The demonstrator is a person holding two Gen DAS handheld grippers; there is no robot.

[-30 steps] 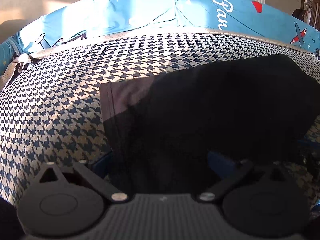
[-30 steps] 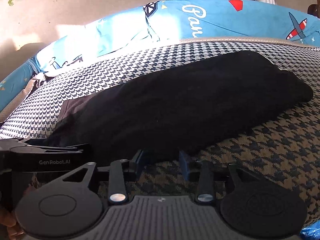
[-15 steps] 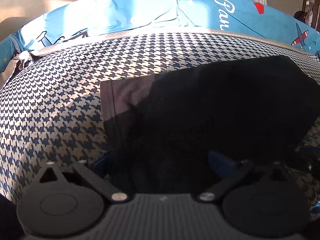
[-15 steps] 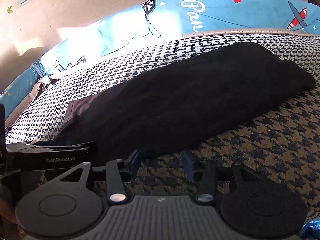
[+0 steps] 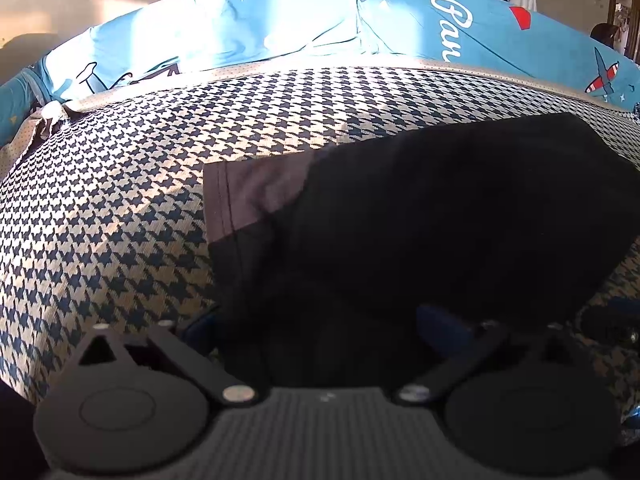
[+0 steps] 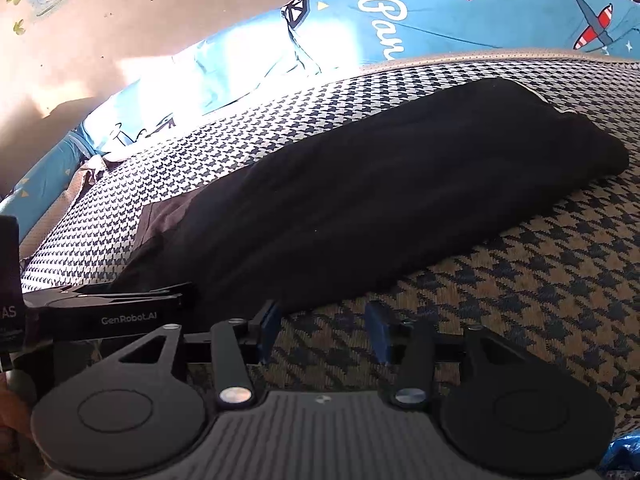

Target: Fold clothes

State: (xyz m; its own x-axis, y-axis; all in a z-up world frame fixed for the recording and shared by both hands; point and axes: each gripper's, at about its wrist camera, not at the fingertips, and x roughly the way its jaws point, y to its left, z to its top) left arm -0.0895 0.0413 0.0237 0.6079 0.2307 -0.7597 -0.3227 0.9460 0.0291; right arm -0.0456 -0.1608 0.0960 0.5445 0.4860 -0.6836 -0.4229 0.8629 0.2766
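Black cloth garment lies folded lengthwise on houndstooth-patterned bedspread.
Both grippers' jaws wide, empty: left gripper, right gripper; crosswise folds apparently remain.

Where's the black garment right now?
The black garment lies flat on the houndstooth cover, just ahead of both hand-held grippers, blue bedding behind it.
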